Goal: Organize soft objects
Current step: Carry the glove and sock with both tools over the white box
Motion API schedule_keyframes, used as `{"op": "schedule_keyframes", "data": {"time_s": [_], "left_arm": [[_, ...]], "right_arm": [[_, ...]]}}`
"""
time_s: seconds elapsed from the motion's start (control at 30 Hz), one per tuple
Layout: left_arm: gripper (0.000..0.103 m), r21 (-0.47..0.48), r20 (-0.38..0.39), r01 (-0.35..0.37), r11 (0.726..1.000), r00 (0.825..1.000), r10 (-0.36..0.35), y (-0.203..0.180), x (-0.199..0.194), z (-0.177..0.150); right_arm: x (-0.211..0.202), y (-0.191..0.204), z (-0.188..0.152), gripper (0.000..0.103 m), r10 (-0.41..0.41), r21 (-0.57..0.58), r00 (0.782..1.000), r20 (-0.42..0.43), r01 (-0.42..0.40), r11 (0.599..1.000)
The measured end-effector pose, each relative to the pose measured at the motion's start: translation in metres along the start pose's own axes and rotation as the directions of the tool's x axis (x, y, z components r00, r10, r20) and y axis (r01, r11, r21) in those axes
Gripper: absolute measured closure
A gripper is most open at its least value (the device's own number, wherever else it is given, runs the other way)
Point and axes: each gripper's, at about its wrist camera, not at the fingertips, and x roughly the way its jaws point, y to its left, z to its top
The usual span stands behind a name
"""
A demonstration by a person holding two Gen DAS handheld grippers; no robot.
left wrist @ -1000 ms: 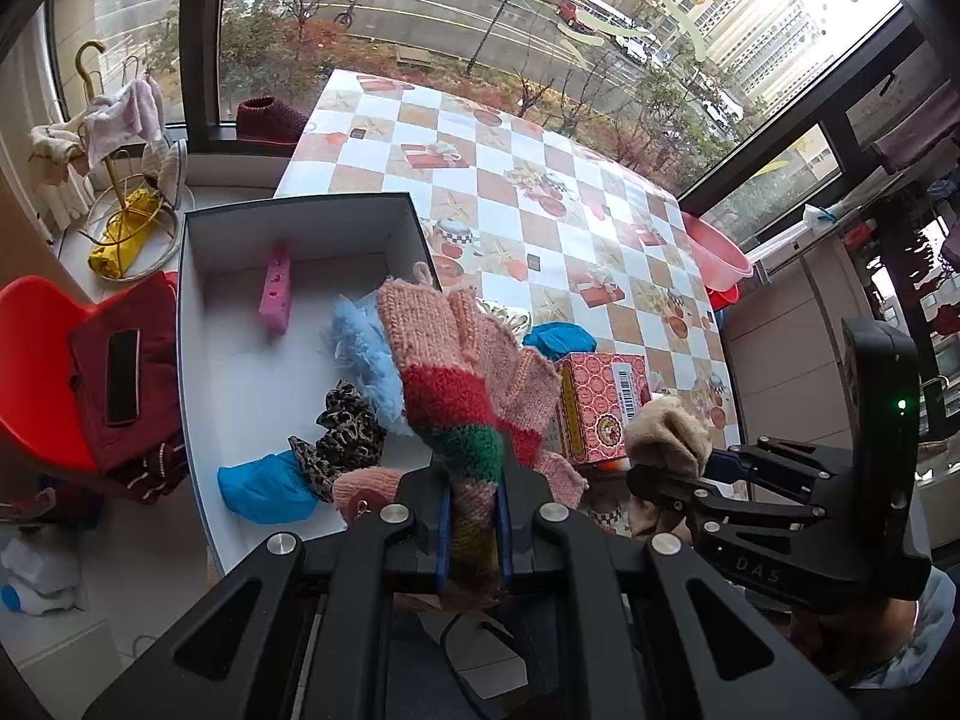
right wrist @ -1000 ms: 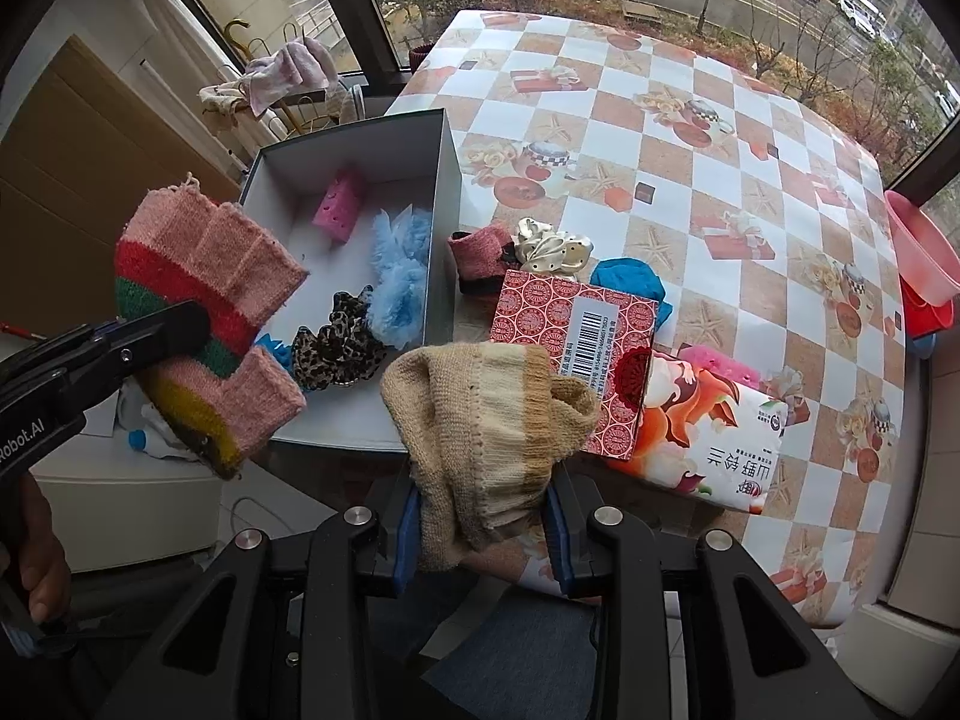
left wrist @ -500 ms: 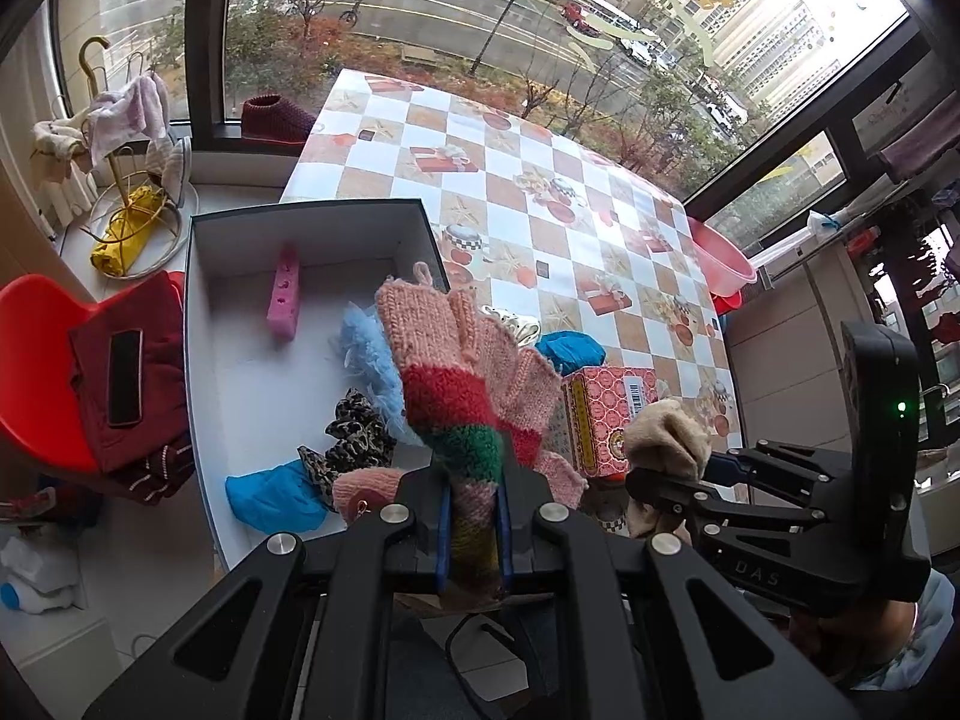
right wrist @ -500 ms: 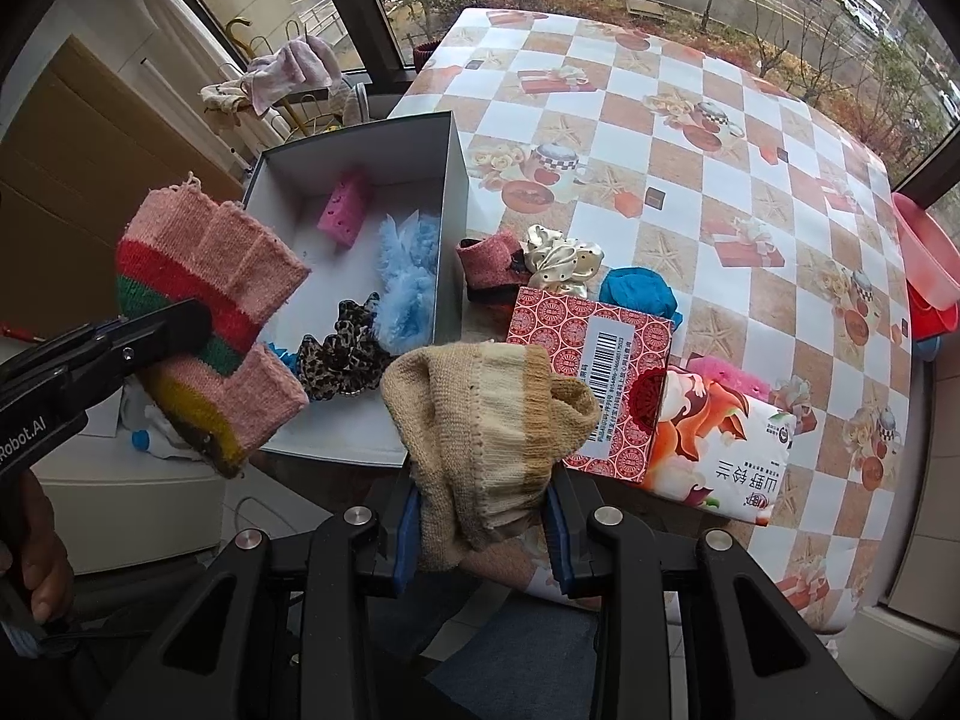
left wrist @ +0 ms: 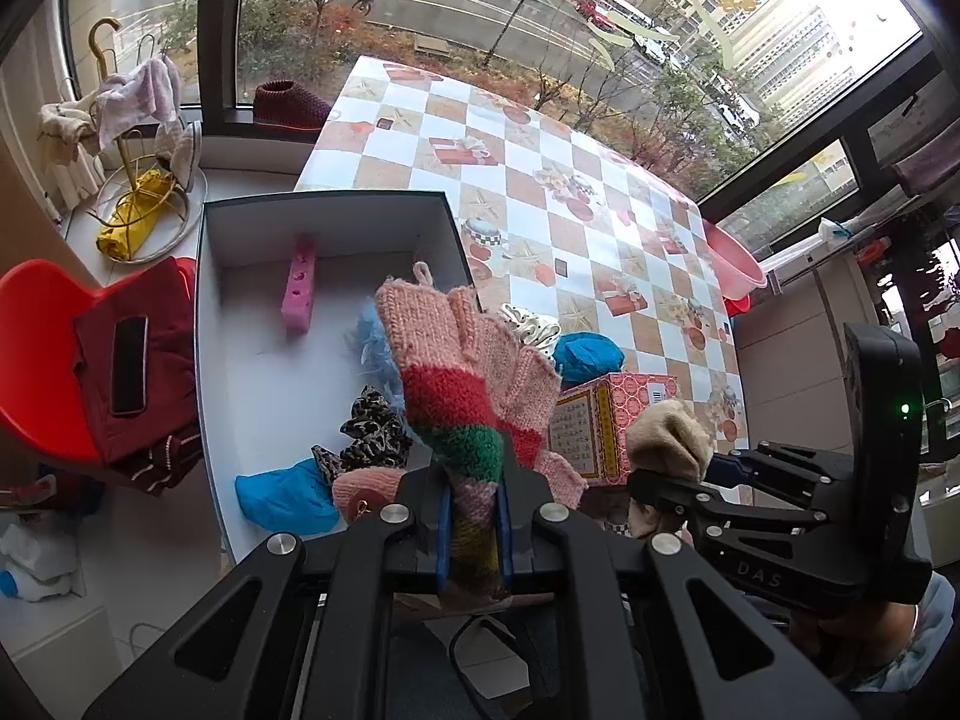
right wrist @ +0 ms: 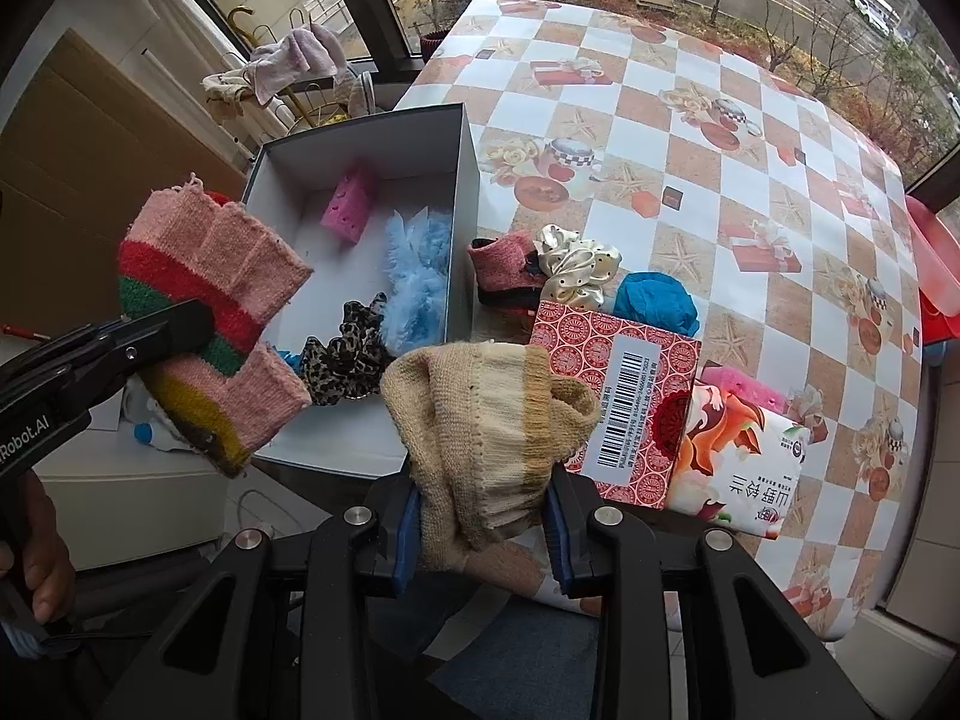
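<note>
My left gripper [left wrist: 472, 525] is shut on a striped pink, red and green knit glove [left wrist: 462, 378], held above the near edge of a white open box [left wrist: 240, 360]; the glove also shows in the right wrist view [right wrist: 210, 312]. My right gripper [right wrist: 483, 531] is shut on a beige knit sock [right wrist: 486, 414], held off the table's near edge; the sock also shows in the left wrist view [left wrist: 666, 441]. The box [right wrist: 462, 180] holds a pink foam block [right wrist: 348, 207], a blue fluffy piece [right wrist: 417, 276], a leopard scrunchie [right wrist: 342, 354] and a blue cloth [left wrist: 282, 498].
On the checkered table [right wrist: 720, 138] lie a red patterned box [right wrist: 618, 396], a tissue pack [right wrist: 738, 468], a blue ball of cloth [right wrist: 657, 303], a cream scrunchie [right wrist: 576, 264] and a pink knit piece [right wrist: 504, 264]. A red chair [left wrist: 36, 360] stands left of the box.
Both grippers have moved a little forward toward the table and box, each still holding its knit item.
</note>
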Motion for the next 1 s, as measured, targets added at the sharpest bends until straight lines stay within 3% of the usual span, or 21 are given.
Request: {"op": "schedule_keyframes", "data": {"time_s": [0.57, 1.0], "left_arm": [[0.090, -0.067, 0.013, -0.104, 0.992, 0.994, 0.105, 0.037, 0.004, 0.024], [0.091, -0.079, -0.069, -0.163, 0.983, 0.985, 0.158, 0.047, 0.038, 0.014]], "right_arm": [[0.017, 0.013, 0.030, 0.068, 0.065, 0.008, 0.998, -0.024, -0.065, 0.998], [0.045, 0.048, 0.042, 0.068, 0.118, -0.032, 0.989, -0.092, -0.122, 0.992]]}}
